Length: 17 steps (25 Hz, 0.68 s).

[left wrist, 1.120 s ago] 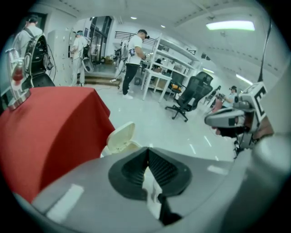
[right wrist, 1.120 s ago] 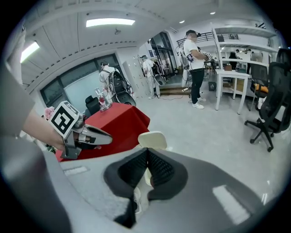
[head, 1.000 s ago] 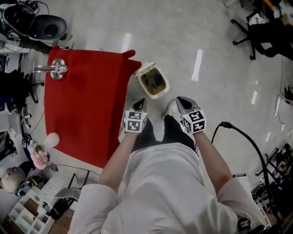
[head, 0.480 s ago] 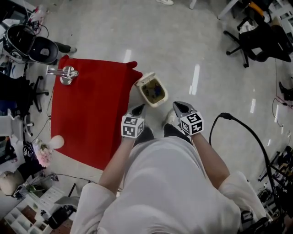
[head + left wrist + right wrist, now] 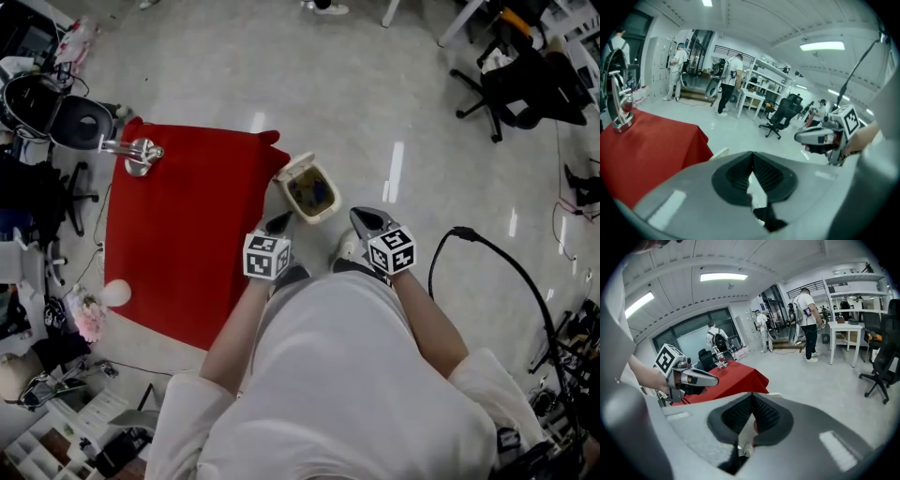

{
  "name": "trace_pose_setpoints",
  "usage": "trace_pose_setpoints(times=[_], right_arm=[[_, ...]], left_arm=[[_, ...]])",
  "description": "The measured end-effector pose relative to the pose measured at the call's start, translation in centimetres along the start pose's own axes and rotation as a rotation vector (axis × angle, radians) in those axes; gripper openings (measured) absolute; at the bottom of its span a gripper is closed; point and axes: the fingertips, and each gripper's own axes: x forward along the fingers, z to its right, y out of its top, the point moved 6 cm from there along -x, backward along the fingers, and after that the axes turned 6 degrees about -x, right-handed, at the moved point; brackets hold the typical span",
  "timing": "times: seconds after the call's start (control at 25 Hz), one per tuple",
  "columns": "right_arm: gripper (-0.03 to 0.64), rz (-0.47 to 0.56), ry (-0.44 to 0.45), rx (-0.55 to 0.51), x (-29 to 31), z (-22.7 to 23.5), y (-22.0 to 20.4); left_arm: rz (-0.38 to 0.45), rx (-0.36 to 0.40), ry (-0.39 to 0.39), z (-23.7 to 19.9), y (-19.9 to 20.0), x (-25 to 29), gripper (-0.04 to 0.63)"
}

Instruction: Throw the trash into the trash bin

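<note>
My left gripper (image 5: 280, 223) and my right gripper (image 5: 365, 217) hang in front of my tummy, side by side and a bit apart. Both have their fingers pressed tight together, and nothing is between them. I think that is because I have no trash to carry right now.

The trash bin (image 5: 334, 199) stands on the floor just past my grippers, right beside the corner of the red table (image 5: 178, 234). Its top is open, and some dark stuff (image 5: 314, 192) lies inside. That looks like the trash, so I guess the job is about done. It is too small for me to tell what it is.

At the far end of the red table stands a shiny metal stand (image 5: 139, 152). A black cable (image 5: 507, 262) curls over the floor on my right side, so I should watch my step there. A black office chair (image 5: 520, 75) is far off. Nothing stands between me and the bin.
</note>
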Motion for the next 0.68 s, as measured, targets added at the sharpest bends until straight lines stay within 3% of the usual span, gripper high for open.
trace_pose_setpoints(times=[0.68], right_arm=[[0.000,-0.008,0.013,-0.017,0.36,0.19,0.48]], left_arm=[[0.017,-0.004,0.012,-0.60,0.75,-0.26,0.006]])
